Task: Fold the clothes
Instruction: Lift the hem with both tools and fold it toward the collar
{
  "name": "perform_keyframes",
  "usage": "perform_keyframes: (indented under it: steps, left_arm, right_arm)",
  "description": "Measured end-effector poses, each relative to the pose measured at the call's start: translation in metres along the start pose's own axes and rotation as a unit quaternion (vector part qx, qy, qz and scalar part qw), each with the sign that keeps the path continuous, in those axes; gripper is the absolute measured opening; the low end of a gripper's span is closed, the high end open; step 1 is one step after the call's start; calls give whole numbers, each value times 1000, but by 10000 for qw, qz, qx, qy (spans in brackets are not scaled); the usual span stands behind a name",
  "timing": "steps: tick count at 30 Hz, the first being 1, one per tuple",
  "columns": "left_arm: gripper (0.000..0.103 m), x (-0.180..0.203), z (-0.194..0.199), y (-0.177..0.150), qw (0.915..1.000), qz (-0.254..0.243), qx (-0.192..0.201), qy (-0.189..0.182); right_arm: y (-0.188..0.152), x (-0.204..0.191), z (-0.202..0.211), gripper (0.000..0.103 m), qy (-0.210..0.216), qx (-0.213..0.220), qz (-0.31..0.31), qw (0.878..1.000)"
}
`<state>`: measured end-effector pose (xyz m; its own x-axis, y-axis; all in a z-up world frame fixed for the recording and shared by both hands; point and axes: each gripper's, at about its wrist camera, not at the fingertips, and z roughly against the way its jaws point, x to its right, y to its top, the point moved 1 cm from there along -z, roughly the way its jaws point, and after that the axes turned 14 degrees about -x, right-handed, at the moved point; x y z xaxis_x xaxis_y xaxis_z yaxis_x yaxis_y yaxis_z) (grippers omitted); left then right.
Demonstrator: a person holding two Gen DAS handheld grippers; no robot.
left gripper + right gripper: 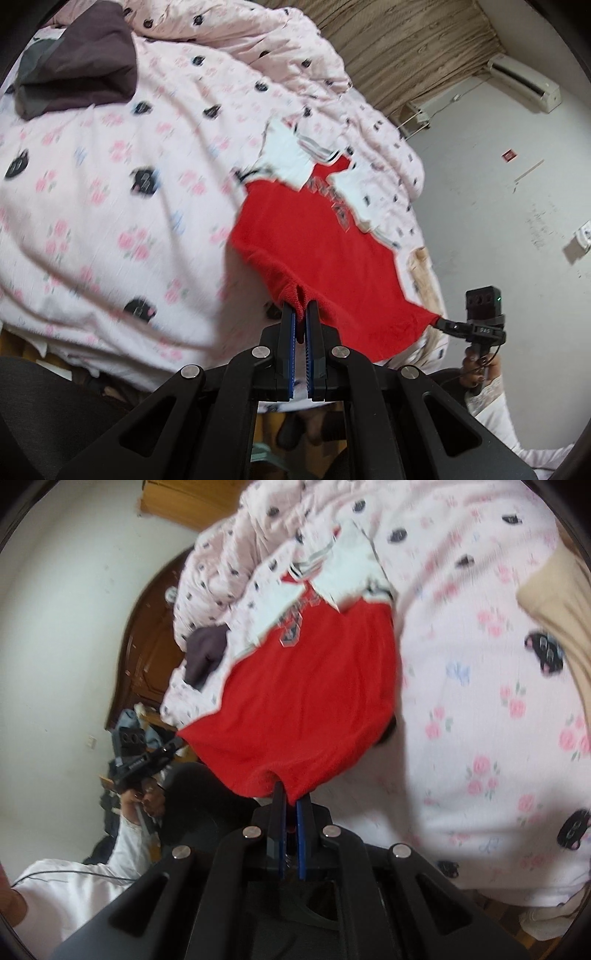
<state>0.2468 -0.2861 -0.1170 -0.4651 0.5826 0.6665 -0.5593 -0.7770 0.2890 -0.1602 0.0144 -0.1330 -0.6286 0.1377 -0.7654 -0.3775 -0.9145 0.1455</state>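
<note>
While both grippers pinch it, red shirt [317,254] hangs

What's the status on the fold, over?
Left gripper and right gripper both shut on red shirt hem. Shirt spread over floral quilt. Dark garment lies apart, not blocking.

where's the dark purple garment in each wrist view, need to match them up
Left wrist: dark purple garment at upper left, on the floral quilt.
Right wrist: it sits left of centre, beside the red shirt.
Shared landmark: the red shirt's white collar.
</note>
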Motion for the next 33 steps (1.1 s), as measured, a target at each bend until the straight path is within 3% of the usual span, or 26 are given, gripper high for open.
perform_keyframes:
  steps: [6, 16, 25, 33]
  left_arm:
    - [3, 7, 7, 52, 9995, 100, 305, -47]
    - [3, 9, -4, 155, 9981, 63, 587, 152]
    - [3, -29, -46, 239, 9970, 462, 508, 357]
    - [3, -74, -99, 279, 9944, 921, 194, 483]
  right_arm:
    - [35, -8, 30, 5, 285, 388, 39, 9988]
    - [135, 2, 64, 5, 308, 617, -133, 9975]
    - [234, 42, 50, 5, 338, 577, -462, 9967]
    - [293, 89, 24, 5, 171, 338, -820, 9959]
